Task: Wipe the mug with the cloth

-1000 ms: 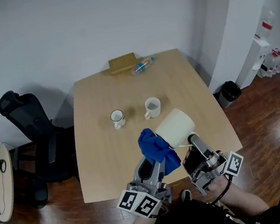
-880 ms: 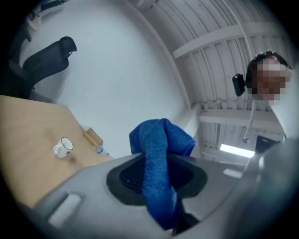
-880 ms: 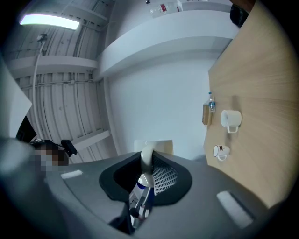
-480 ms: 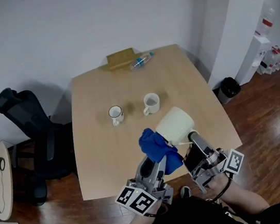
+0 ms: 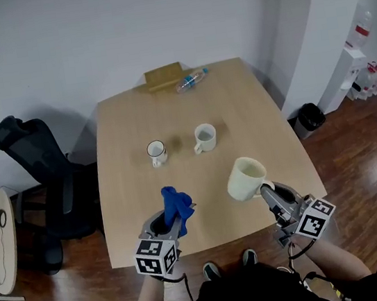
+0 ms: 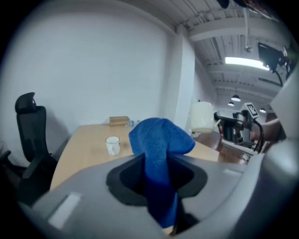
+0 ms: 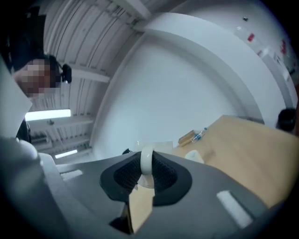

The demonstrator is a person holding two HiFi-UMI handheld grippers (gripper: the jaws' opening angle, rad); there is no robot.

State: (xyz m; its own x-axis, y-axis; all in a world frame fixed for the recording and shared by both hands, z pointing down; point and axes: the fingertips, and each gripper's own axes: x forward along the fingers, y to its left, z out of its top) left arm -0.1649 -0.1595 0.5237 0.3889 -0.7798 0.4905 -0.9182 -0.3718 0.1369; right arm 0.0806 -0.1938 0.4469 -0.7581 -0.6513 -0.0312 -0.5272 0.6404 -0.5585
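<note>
At the near edge of a pale wooden bench, a person holds a tool in each hand. The left tool is clamped on a blue cloth, which rises bunched between its jaws and flops over at the top. The right tool stands narrow, its ribbed pads pinching the handle of a cream mug. The mug is lifted over the bench's near right side, mouth up and tilted toward the camera, well apart from the cloth. Each tool carries a marker cube printed with black-and-white square patterns, the only print that can be made out.

Farther back, at mid-bench, stand two small cups: a dark-rimmed cup on the left and a plain white cup to its right. At the far edge a clear plastic bottle lies on its side against a flat wooden block; its label is too small to read. A black office chair sits left of the bench, and a dark bin stands on the floor to the right.
</note>
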